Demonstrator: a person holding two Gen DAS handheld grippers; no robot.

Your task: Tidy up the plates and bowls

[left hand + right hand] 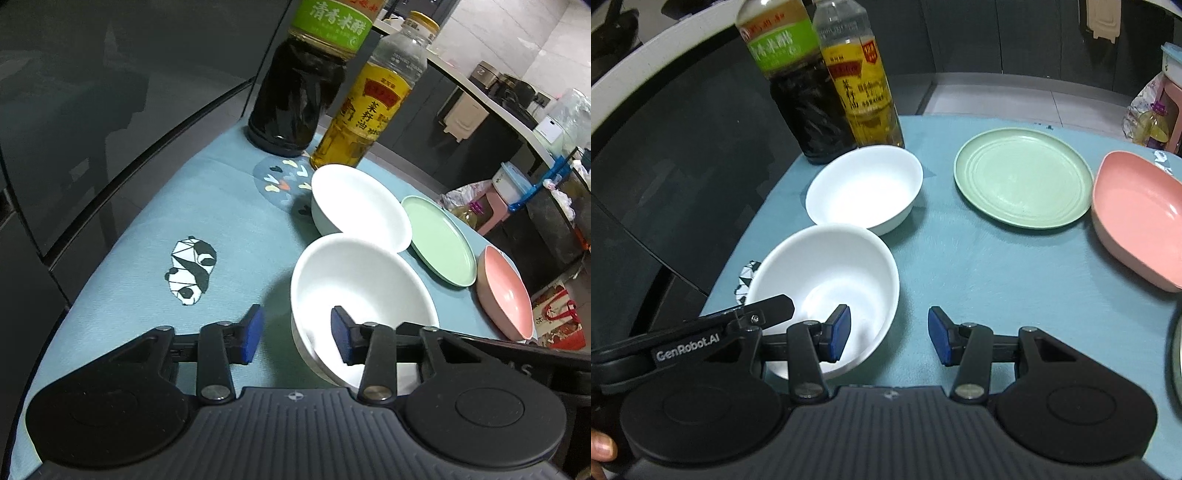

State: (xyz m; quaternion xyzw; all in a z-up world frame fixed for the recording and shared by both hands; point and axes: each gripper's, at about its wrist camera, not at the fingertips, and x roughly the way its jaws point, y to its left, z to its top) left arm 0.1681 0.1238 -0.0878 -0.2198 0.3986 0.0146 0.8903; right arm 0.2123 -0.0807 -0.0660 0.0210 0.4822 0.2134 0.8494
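Reaching over the blue tablecloth (960,258), both grippers close in on the near round white bowl (827,280), which sits touching a second white bowl (864,186), with a round pale green plate (1023,181) and a pink squarish bowl (1137,218) farther right. The left gripper (295,334) has its jaws partly open with the near rim between them, not yet pinched, and the right gripper (888,334) is open and holds nothing, also straddling that bowl's rim. Next, it seems, the jaws must squeeze the rim, lift the bowl and set it into the other white one.
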